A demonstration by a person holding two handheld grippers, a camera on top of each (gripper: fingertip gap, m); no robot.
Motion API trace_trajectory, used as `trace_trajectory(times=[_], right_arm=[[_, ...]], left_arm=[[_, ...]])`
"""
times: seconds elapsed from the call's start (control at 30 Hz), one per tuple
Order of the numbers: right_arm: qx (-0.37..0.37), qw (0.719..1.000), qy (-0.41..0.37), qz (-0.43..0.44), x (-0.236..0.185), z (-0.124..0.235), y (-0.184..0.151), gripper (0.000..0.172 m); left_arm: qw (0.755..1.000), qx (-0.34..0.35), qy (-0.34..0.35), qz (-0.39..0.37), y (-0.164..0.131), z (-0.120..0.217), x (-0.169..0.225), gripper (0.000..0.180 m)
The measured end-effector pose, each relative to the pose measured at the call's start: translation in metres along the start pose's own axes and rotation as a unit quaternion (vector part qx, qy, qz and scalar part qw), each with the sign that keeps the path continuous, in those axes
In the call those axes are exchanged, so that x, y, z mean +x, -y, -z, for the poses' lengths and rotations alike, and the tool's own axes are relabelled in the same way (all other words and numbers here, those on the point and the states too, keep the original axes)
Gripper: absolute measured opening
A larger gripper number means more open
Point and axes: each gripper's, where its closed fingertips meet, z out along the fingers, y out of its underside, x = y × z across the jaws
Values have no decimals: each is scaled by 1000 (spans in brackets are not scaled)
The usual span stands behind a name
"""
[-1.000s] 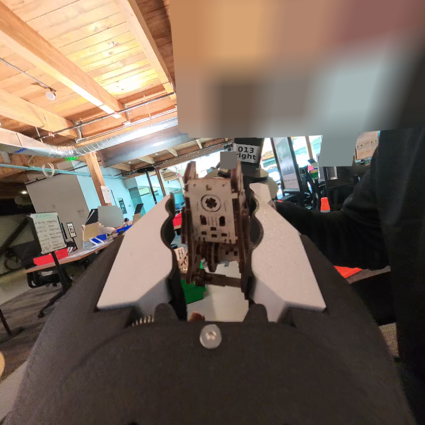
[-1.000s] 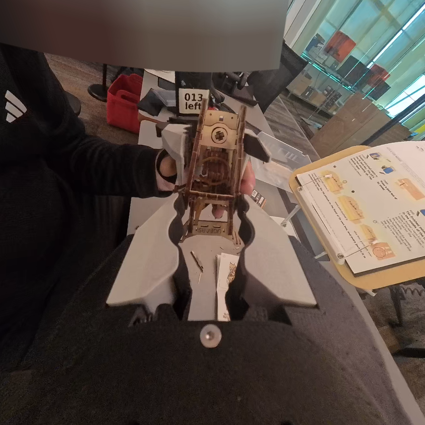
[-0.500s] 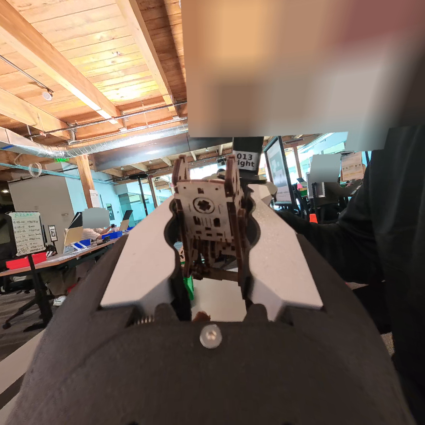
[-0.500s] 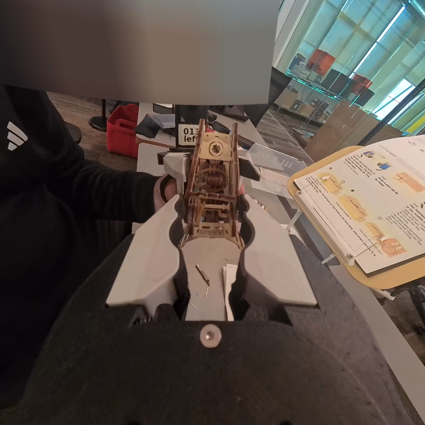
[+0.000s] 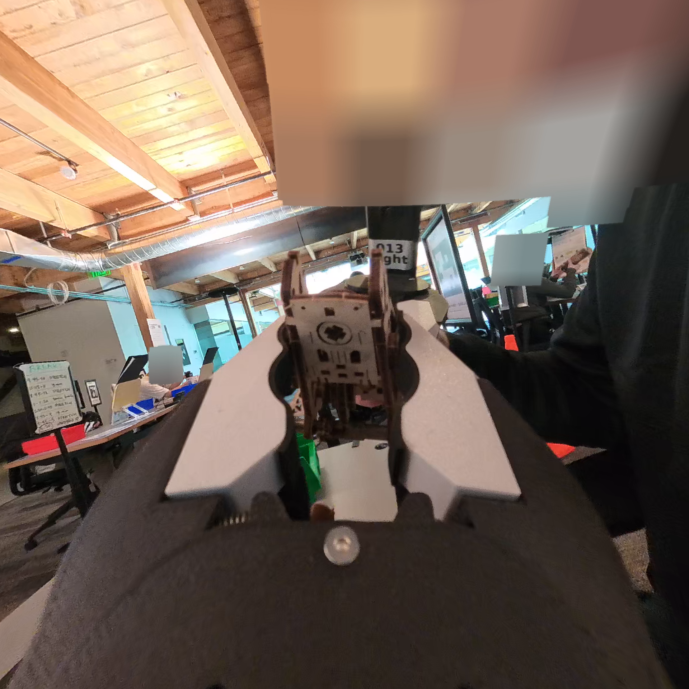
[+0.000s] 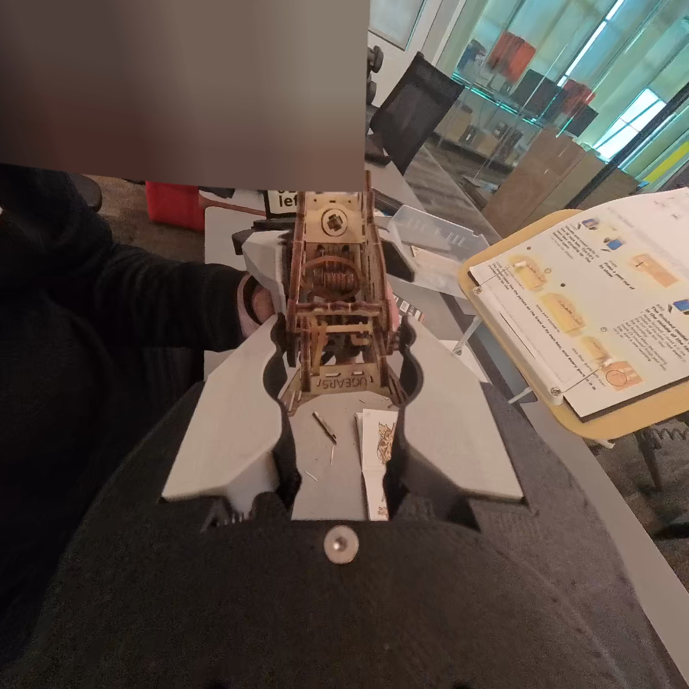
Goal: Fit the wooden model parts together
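Barely any slack around wooden model (image 5: 337, 346)

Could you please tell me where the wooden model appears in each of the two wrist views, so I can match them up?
Left wrist view: the wooden model sits centre frame, between this tool's pale fingers.
Right wrist view: the wooden model sits centre, slightly above the middle, reaching away from this tool's fingers.
Shared landmark: the round cross-shaped socket on its end plate.

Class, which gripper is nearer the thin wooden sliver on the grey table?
Right gripper: it hovers directly over the sliver; the left gripper sits beyond the wooden model.
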Motion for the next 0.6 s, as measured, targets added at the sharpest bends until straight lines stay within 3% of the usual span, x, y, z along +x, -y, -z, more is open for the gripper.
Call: trace_trajectory(times=[0.3, 0.43, 0.6], right_arm=[[-29, 999, 11, 13, -4, -1, -2, 58], [-40, 998, -29, 48, 3, 5, -4, 61], [-72, 992, -32, 98, -3, 8, -9, 52]], left_arm=[[1000, 22, -8, -3, 7, -3, 5, 52], [1000, -9, -1, -12, -2, -3, 2, 51], [998, -46, -8, -47, -8, -5, 8, 51]])
